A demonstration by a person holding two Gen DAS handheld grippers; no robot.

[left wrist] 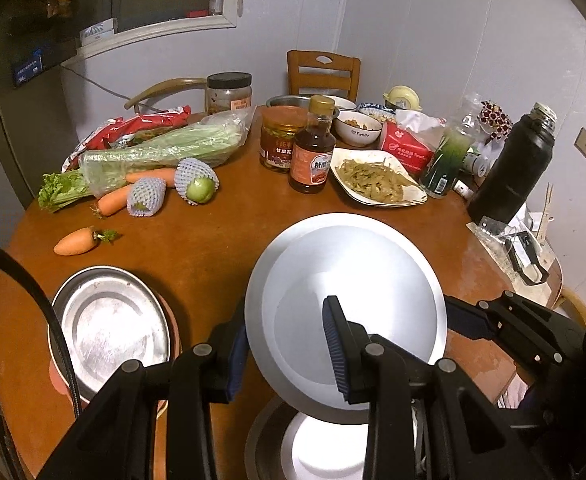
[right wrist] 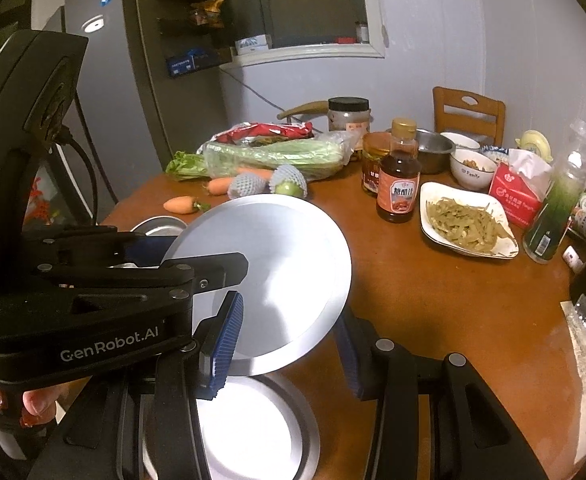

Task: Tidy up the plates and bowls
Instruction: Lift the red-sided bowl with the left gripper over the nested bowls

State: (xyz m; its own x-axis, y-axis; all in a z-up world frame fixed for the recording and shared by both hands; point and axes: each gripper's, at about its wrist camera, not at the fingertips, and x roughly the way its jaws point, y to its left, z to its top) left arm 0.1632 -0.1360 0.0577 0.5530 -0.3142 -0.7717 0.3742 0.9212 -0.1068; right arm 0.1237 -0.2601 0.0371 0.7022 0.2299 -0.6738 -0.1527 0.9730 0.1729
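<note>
While a silver plate [left wrist: 353,308] is held tilted above the table [left wrist: 197,248], gripped at opposite rims by the left claw [left wrist: 289,344] and right claw [right wrist: 289,344], stacking is underway; next, lowering onto another plate [left wrist: 109,324] seems called for.

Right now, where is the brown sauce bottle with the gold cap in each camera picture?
Left wrist view: the sauce bottle stands upper centre, left of the dish of vegetables.
Right wrist view: the sauce bottle stands right of centre, left of that dish.
Shared landmark: the wooden chair behind the table.
</note>
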